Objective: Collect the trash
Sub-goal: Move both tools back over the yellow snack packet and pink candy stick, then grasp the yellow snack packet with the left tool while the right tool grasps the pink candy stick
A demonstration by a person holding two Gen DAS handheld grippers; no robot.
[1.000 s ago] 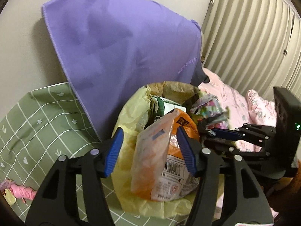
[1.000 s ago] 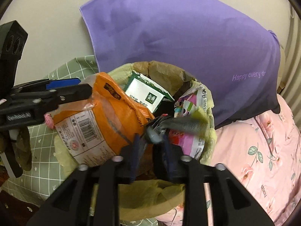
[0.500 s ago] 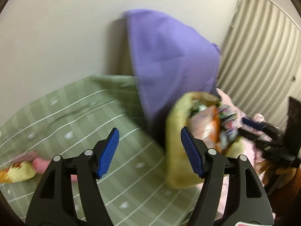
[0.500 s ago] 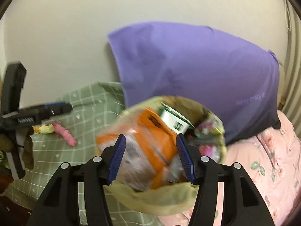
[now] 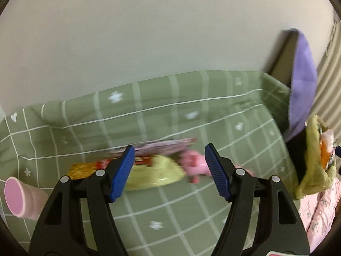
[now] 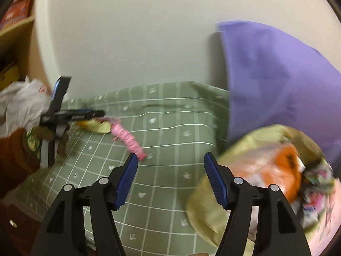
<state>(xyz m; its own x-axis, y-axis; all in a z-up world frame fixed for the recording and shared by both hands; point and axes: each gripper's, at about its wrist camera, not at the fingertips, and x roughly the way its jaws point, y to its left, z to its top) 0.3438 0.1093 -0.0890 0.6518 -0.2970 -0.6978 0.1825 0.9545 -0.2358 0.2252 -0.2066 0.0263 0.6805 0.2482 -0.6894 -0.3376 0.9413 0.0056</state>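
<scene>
My left gripper (image 5: 170, 155) is open above a green checked blanket (image 5: 191, 213), with nothing between its fingers. Just beyond its tips lie a yellow snack wrapper (image 5: 155, 173) and a pink wrapper (image 5: 195, 167), both blurred. The yellowish trash bag (image 5: 313, 170) stands at the far right. My right gripper (image 6: 170, 160) hangs over the blanket (image 6: 162, 183) with its jaws opening and empty. The full trash bag (image 6: 213, 213) sits to its lower right, an orange packet (image 6: 285, 170) on top. The left gripper (image 6: 93, 113) shows far left by the pink wrapper (image 6: 127, 137).
A pink cup (image 5: 19, 196) lies on its side at the blanket's left edge. A purple pillow (image 6: 277, 81) leans on the wall behind the bag. Pink floral bedding (image 5: 319, 213) lies right. A white plastic bag (image 6: 23, 102) and a shelf (image 6: 15, 21) are far left.
Both grippers swung left, away from the trash bag. The left one left the orange packet on the bag and now faces the wrappers. The right one went from shut to wide open.
</scene>
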